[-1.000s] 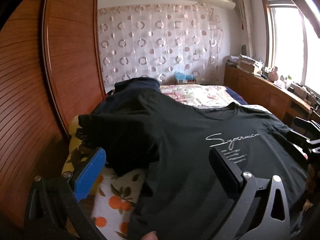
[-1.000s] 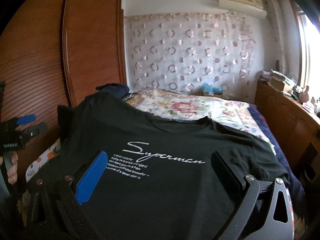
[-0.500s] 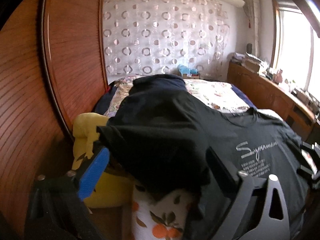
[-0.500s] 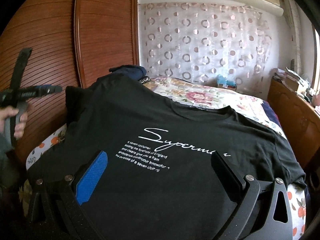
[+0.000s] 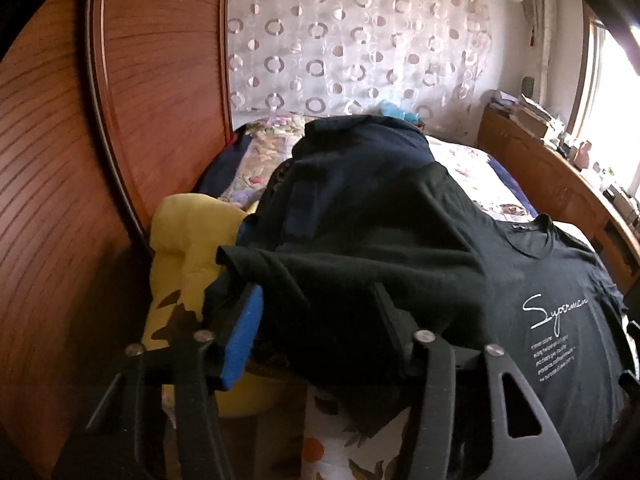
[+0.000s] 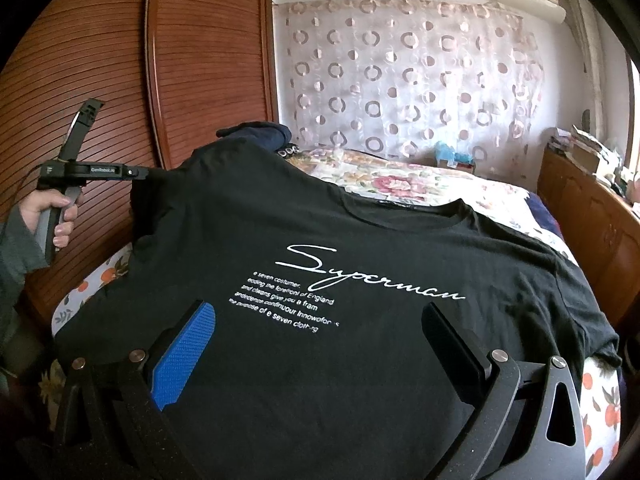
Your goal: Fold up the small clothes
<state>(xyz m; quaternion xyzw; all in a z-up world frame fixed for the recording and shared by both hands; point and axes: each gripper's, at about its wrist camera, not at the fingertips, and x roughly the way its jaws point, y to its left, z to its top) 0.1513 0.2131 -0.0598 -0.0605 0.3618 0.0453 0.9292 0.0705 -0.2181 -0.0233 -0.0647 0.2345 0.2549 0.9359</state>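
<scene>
**Left tongs closing on the sleeve**

The left gripper [image 5: 316,316] is closing around the sleeve [image 5: 320,280] of the black shirt [image 6: 360,272]; cloth lies between the jaws, though a firm pinch is not yet clear. This looks like the start of folding that side inward. The right gripper [image 6: 320,344] hangs spread above the chest, empty. The shirt lies flat on the bed [image 6: 420,188], print up: "Superman", with small lines mentioning "England".
</scene>
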